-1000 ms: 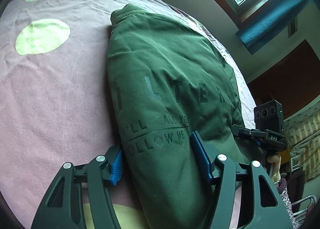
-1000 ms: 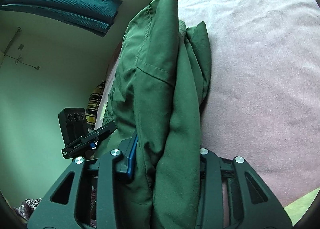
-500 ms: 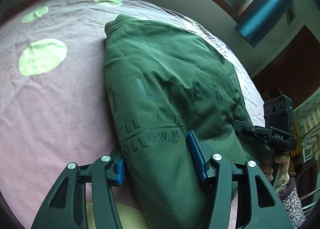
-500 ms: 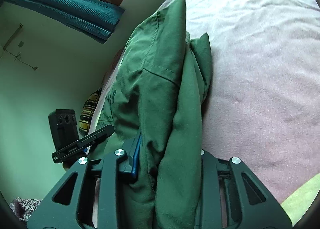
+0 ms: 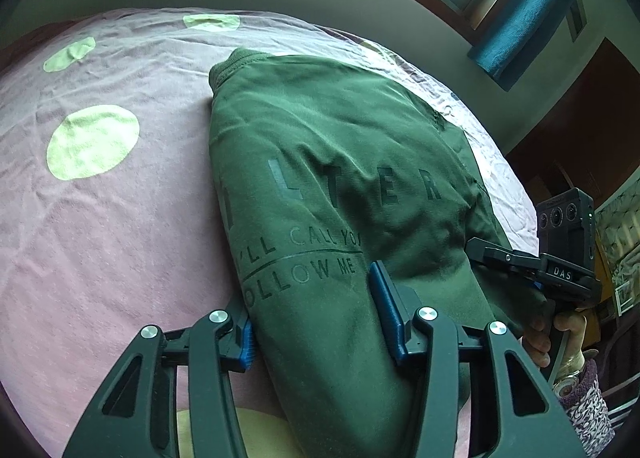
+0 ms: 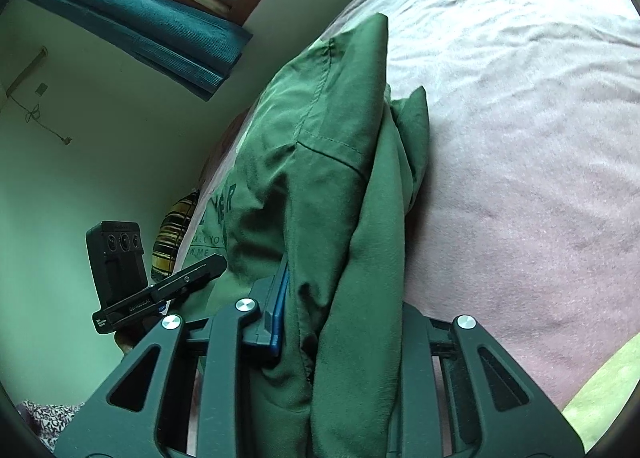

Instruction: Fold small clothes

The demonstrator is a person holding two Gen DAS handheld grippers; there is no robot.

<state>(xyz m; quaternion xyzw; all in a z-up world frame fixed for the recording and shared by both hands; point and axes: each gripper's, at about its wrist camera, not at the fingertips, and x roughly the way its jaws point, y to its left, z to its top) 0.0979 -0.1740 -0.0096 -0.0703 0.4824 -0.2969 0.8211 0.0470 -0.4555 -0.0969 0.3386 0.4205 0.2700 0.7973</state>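
Observation:
A dark green T-shirt [image 5: 332,178] with printed lettering lies partly folded on the pink bed sheet [image 5: 100,226]. My left gripper [image 5: 312,318] is shut on its near edge, with thick cloth bunched between the blue pads [image 5: 386,310]. My right gripper [image 6: 340,322] is shut on the other end of the shirt [image 6: 320,186], where folded layers hang over its fingers; its right pad is hidden by cloth. Each gripper shows in the other's view, the right one in the left wrist view [image 5: 560,270], the left one in the right wrist view [image 6: 132,282].
The sheet has light green round patches [image 5: 92,142]. A wall and a window with teal curtains [image 5: 520,14] stand behind the bed. A striped cushion [image 6: 174,234] lies at the bed's far side. A dark wooden door [image 5: 572,130] is at the right.
Both grippers have lifted and drawn back a little with the shirt held. More of the bed and the wall shows in both views. The grips have not changed.

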